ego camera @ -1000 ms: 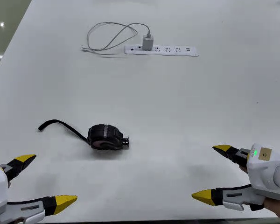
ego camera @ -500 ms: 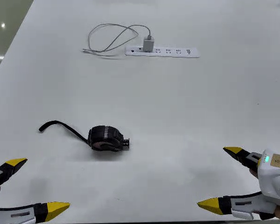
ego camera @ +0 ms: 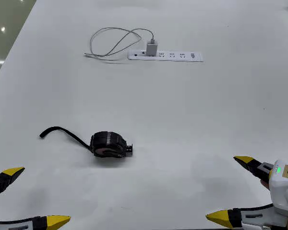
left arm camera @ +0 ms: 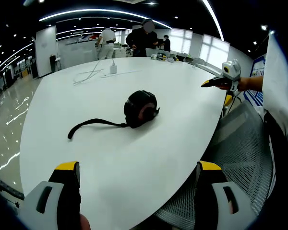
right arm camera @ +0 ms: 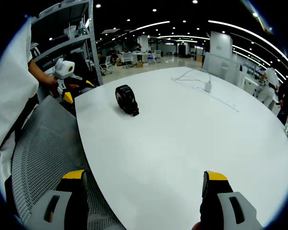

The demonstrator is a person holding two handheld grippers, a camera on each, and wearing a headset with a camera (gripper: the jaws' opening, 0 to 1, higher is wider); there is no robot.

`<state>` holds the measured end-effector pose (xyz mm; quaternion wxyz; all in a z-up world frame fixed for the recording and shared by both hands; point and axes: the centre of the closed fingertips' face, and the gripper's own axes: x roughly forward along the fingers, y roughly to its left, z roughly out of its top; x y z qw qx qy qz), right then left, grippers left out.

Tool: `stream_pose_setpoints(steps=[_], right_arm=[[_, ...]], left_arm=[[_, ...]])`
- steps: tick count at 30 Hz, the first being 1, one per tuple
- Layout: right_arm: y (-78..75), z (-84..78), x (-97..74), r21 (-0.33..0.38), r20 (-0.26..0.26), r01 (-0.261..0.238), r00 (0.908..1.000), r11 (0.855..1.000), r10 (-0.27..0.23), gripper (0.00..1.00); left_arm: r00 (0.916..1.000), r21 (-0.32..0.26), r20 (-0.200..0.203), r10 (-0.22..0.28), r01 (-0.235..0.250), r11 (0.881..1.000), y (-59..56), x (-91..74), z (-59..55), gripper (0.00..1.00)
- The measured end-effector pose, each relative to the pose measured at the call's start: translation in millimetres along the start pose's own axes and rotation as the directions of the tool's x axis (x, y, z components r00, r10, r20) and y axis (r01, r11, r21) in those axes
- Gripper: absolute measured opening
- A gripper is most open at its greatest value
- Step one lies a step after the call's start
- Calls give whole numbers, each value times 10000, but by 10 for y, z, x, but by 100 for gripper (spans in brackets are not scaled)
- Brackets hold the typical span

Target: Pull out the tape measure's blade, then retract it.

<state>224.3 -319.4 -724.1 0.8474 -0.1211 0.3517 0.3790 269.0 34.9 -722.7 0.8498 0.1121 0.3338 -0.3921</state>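
Observation:
A black tape measure (ego camera: 108, 144) lies on the white table (ego camera: 182, 105), its black wrist strap (ego camera: 60, 131) trailing to the left. It lies ahead of the jaws in the left gripper view (left arm camera: 140, 109) and far off in the right gripper view (right arm camera: 126, 99). My left gripper (ego camera: 31, 196) stands open at the table's near left edge, well short of the tape measure. My right gripper (ego camera: 235, 189) is open at the near right edge, empty. Both sets of yellow fingertips (left arm camera: 67, 167) (right arm camera: 214, 178) are spread wide.
A white power strip (ego camera: 165, 55) with a plugged-in charger (ego camera: 151, 48) and a looped grey cable (ego camera: 116, 40) lies at the far side. People (left arm camera: 143, 36) stand beyond the table's far end. A grey mesh chair (right arm camera: 43, 158) sits by the near edge.
Both grippers have drawn back toward the near edge and sit lower in the head view. The tape measure has not moved.

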Motion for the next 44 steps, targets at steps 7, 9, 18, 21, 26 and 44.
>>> stream_pose_setpoints(steps=[7, 9, 18, 21, 26, 44], right_arm=[[8, -8, 14, 51, 1, -15, 10000, 10000, 15, 99], [8, -5, 13, 51, 2, -17, 10000, 10000, 17, 99], [7, -10, 13, 51, -23, -19, 10000, 10000, 19, 99], [2, -34, 10, 25, -103, 4, 9999, 10000, -4, 99], [-1, -39, 2, 49, -86, 12, 10000, 10000, -12, 99], [-4, -61, 1, 106, -116, 85, 9999, 9999, -84, 99]], left_arm=[[10000, -149, -1, -61, 61, 9999, -17, 0, -10, 99], [10000, -158, 3, -55, 55, 9999, -15, 0, -7, 99], [10000, -102, 18, -12, 12, 9999, -3, -12, 8, 99], [10000, -93, 1, -38, 38, 9999, -17, -12, 0, 99], [10000, -94, 10, -54, 54, 9999, -27, -14, -3, 99], [10000, -154, 15, 0, 1, 9999, -13, -39, -9, 98]])
